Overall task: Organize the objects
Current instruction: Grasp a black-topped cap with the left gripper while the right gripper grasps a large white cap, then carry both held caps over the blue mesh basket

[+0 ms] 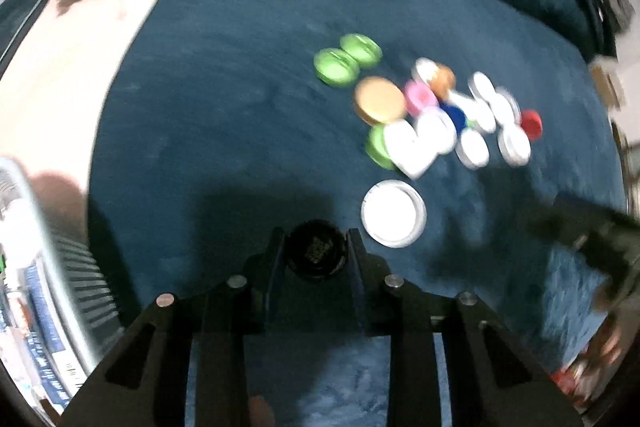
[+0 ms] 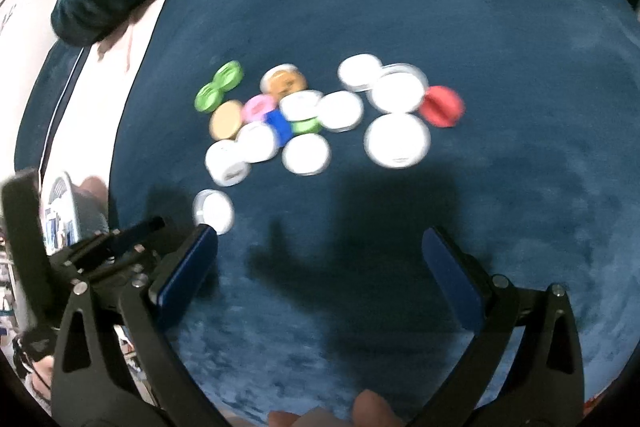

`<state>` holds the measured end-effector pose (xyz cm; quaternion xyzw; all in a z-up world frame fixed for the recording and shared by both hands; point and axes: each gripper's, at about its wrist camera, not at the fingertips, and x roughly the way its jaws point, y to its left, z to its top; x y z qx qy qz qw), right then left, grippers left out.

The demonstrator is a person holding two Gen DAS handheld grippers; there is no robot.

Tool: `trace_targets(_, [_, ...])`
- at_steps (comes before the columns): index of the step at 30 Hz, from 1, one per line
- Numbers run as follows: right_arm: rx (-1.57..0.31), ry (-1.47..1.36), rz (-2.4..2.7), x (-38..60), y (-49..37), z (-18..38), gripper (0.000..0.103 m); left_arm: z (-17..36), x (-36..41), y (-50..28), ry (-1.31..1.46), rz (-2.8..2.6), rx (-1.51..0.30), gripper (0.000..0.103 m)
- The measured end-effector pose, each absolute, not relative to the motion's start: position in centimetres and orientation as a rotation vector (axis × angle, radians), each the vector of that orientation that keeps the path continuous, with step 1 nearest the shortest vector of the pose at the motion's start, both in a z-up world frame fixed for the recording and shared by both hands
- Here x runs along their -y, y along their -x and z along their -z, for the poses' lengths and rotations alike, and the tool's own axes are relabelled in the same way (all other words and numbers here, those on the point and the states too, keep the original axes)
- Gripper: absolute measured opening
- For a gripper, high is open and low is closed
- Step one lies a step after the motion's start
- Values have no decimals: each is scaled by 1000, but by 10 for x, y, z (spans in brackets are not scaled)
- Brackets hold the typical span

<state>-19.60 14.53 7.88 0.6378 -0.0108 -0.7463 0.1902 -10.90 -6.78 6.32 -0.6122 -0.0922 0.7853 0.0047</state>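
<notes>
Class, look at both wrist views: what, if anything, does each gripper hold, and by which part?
The left gripper holds a small black lid, pinched across its round rim from opposite sides. The right gripper holds nothing; its jaws stand wide apart over the blue cloth.

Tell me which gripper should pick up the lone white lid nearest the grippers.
Right. The right gripper is open and empty beside the lone white lid; the left gripper is shut on a black cap.
</notes>
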Motion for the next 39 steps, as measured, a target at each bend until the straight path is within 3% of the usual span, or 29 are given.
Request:
trace_targets(11, [-181,-1792,2004,-53,179,-43,100,-84,128,101,1856,-2575,574,30])
trace_targets(13, [-224,-1788,2000,-44,177,-36,87,-80,127,106,1853,-2572,582,30])
trace_targets(15, [-289,-1774,2017,-37,173,-32,57,-76,122,110,1852,-2569,577,30])
trace_targets(17, [-356,-1752,2046,-34,170,-30,42,-77,122,110,1847,-2569,568,30])
trace_targets(39, [21,-1557,2039,-22,129,-133,42,-165,150,34,1649,-2739,551,30])
